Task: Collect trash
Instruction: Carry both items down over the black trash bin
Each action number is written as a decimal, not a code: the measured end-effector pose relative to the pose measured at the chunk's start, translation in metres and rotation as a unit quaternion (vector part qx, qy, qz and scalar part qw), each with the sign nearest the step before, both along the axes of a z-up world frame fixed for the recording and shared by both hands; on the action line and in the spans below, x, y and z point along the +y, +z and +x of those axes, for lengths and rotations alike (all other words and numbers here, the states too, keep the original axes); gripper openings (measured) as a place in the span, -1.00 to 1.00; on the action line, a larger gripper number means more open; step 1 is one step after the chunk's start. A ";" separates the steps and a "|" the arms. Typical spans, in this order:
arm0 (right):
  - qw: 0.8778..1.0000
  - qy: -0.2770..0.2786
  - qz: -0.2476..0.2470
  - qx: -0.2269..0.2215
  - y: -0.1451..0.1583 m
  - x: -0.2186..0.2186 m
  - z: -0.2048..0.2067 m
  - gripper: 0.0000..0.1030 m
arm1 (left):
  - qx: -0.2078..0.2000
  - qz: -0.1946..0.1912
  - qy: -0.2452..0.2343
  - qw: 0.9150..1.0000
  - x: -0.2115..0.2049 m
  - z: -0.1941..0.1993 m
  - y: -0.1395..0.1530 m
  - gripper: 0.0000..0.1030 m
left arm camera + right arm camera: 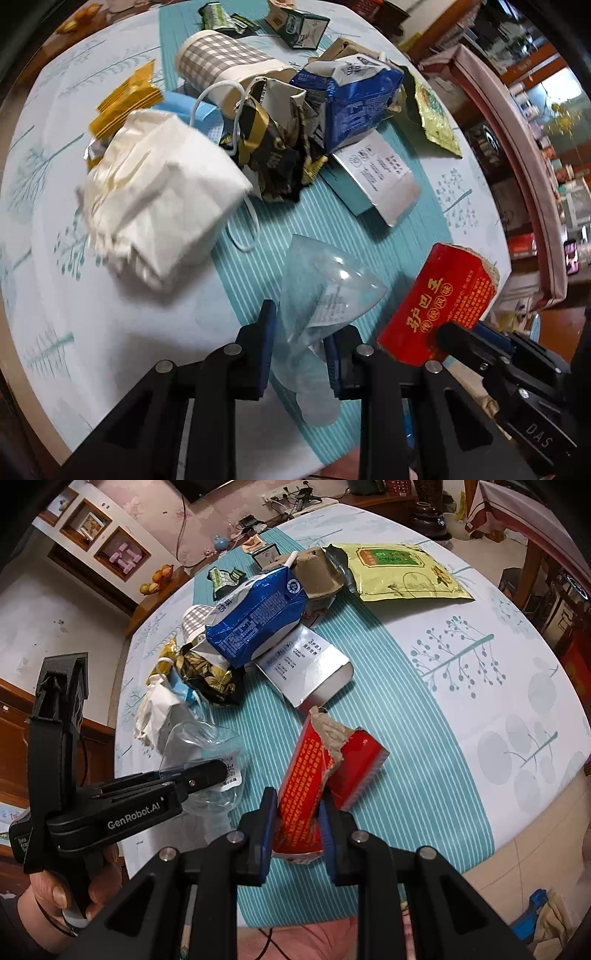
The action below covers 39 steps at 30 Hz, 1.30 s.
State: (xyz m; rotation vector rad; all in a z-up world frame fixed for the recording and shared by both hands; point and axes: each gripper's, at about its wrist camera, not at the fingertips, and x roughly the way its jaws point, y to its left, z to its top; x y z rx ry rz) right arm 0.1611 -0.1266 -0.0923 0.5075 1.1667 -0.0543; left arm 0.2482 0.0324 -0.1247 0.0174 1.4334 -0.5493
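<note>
My left gripper (301,332) is shut on a clear plastic wrapper (325,291) with a white label, held just above the near table edge; the wrapper also shows in the right wrist view (207,753). My right gripper (297,812) is shut on a torn red box (317,771) with gold writing, which also shows in the left wrist view (439,302). The two grippers are side by side. A trash pile lies beyond: white crumpled paper (162,195), a blue milk carton (354,107), a checked paper cup (221,62) and a black-and-gold wrapper (273,147).
The round table (480,686) has a white tree-print cloth with a teal striped runner. A silver pouch (306,664), a yellow-green bag (402,572), a brown cardboard tray (317,572) and small green cartons (295,22) lie on it. Shelves and furniture surround the table.
</note>
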 end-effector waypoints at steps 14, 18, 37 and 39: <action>0.993 0.108 -0.008 -0.048 0.033 -0.030 -0.083 -0.58 | -0.072 -0.001 0.048 0.996 -0.044 -0.125 0.052 -0.56; 0.987 0.153 -0.019 -0.053 0.032 -0.037 -0.114 -0.58 | -0.074 0.002 0.072 0.995 -0.052 -0.161 0.045 -0.55; 0.983 0.180 0.006 0.032 -0.091 -0.068 -0.177 -0.58 | -0.062 0.083 0.108 0.989 -0.078 -0.245 -0.062 -0.55; 0.984 0.171 0.009 0.048 -0.117 -0.070 -0.178 -0.57 | -0.064 0.086 0.105 0.989 -0.080 -0.245 -0.082 -0.55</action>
